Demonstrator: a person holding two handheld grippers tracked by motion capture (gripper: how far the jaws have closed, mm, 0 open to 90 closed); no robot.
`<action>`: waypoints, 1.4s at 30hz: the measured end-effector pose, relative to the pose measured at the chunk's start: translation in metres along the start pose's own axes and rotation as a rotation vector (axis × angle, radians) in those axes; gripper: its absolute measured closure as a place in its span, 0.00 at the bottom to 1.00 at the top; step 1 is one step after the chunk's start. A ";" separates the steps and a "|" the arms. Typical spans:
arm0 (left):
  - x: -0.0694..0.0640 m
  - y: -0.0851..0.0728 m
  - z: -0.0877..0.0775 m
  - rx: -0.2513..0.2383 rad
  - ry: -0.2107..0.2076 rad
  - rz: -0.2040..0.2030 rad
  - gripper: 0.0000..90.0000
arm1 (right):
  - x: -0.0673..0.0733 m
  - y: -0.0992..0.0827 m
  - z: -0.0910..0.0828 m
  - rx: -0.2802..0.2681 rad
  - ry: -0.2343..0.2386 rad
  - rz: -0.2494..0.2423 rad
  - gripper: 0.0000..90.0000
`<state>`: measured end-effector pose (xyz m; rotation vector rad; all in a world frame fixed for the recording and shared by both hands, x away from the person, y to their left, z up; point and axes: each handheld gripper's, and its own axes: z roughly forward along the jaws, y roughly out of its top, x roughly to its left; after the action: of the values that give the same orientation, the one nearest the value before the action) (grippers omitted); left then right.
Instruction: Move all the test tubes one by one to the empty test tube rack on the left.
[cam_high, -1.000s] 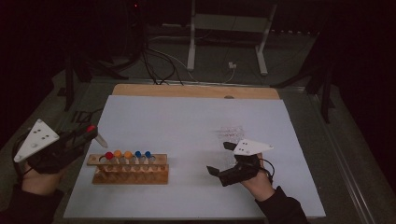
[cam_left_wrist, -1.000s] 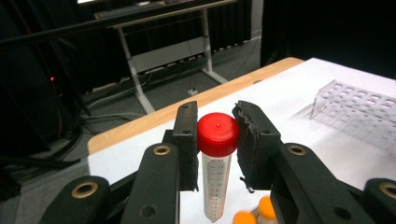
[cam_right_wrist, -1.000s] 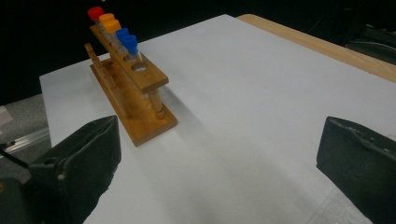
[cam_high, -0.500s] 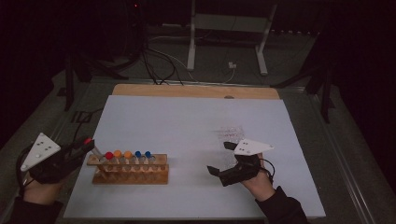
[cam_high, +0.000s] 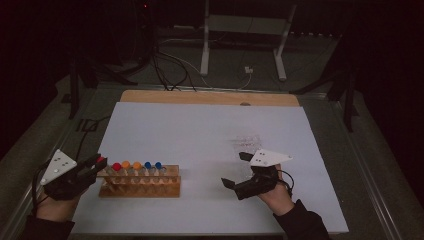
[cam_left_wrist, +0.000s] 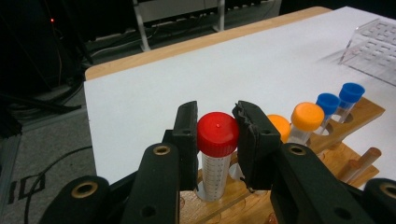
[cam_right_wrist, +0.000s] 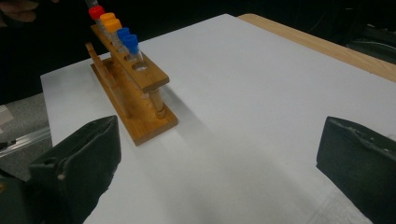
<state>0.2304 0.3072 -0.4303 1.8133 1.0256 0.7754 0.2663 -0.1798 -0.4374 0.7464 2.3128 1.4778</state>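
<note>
My left gripper (cam_left_wrist: 216, 122) is shut on the red cap of a clear graduated tube (cam_left_wrist: 215, 168), and the tube's lower end reaches into the left end of the wooden rack (cam_high: 142, 188). In the high view this gripper (cam_high: 99, 162) sits at the rack's left end. Beside it the rack holds a red-capped tube (cam_high: 116, 166), two orange-capped tubes (cam_high: 131, 164) and two blue-capped tubes (cam_high: 153, 165). My right gripper (cam_high: 236, 170) rests on the white sheet to the right of the rack. It stands open, and nothing lies between its jaws in the right gripper view (cam_right_wrist: 219, 158).
A clear plastic rack (cam_high: 247, 140) stands on the white sheet (cam_high: 200, 125) just beyond the right gripper. The rack's right end has a free hole (cam_right_wrist: 140, 66). A wooden table edge (cam_high: 210, 97) runs along the far side, with cables and stand legs on the floor behind.
My left gripper has come down with the red-capped tube, from above and left of the rack to the rack's left end. The right gripper has not moved.
</note>
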 end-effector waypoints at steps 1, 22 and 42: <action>0.000 -0.001 0.001 0.002 -0.001 -0.003 0.80 | 0.000 0.000 0.000 0.000 0.001 0.001 0.00; -0.001 -0.013 0.011 0.055 0.004 -0.006 0.78 | 0.000 -0.001 -0.001 0.001 0.003 -0.005 0.00; -0.054 0.018 -0.007 -0.069 -0.284 0.032 0.09 | -0.004 -0.008 -0.010 -0.007 -0.016 0.009 0.00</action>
<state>0.2055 0.2573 -0.4159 1.8220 0.7773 0.5455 0.2621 -0.1921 -0.4403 0.7645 2.2941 1.4774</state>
